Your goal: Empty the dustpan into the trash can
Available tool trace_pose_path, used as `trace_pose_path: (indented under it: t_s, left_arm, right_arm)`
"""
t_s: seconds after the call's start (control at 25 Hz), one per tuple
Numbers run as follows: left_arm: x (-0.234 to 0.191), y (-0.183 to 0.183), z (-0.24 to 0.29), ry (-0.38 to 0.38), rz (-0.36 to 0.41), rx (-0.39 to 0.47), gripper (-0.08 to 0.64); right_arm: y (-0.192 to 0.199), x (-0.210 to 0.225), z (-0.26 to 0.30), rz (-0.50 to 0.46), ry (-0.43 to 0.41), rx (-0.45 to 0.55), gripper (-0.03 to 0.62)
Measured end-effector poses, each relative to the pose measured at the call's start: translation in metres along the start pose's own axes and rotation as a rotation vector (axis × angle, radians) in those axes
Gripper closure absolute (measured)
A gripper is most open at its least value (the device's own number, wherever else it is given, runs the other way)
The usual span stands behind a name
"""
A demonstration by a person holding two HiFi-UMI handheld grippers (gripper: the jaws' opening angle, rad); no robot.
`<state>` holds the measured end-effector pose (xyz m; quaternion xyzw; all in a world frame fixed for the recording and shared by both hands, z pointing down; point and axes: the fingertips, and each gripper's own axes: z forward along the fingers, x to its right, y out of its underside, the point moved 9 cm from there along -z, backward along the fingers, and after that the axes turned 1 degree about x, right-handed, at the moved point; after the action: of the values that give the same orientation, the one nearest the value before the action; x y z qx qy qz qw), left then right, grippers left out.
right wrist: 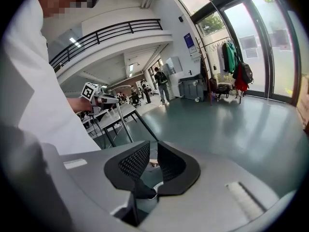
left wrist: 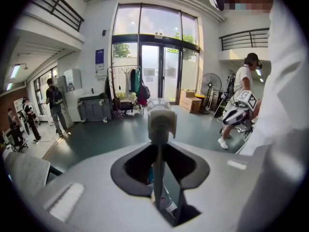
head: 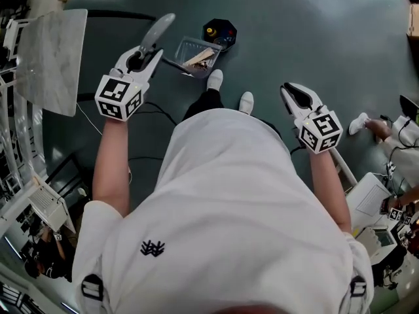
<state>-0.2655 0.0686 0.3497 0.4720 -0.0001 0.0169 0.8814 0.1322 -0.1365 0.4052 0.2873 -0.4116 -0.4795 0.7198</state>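
In the head view my left gripper (head: 149, 52) is shut on the long grey handle (head: 159, 30) of a dustpan. The clear dustpan (head: 196, 56) sits low by my feet and holds pale scraps. Just beyond it on the dark floor stands a black trash can (head: 219, 30) with yellow and red bits inside. In the left gripper view the thin handle (left wrist: 161, 122) rises between the jaws of the left gripper (left wrist: 159, 178). My right gripper (head: 288, 91) hangs at the right, jaws together and empty; the right gripper view shows the right gripper (right wrist: 153, 166) with nothing between its pads.
A pale marbled table top (head: 52, 57) stands at the left. My white shoes (head: 215, 79) are right behind the dustpan. Cables cross the floor near my legs. Another person (head: 393, 133) crouches at the right edge beside equipment.
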Motion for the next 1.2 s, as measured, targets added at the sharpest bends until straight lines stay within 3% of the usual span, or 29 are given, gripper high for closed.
trace_pose_path:
  t_s: [0.28, 0.64, 1.2]
  left_arm:
    - [-0.022, -0.025, 0.048, 0.107, 0.088, -0.029, 0.416]
    - [-0.025, -0.038, 0.11, 0.209, 0.197, -0.124, 0.416]
    - [0.032, -0.083, 0.221, 0.498, 0.503, -0.355, 0.416]
  right_arm:
    - [-0.022, -0.003, 0.011, 0.056, 0.074, 0.045, 0.543]
    - [-0.006, -0.006, 0.008, 0.131, 0.162, 0.068, 0.543]
    - [0.027, -0.016, -0.023, 0.274, 0.337, 0.138, 0.543]
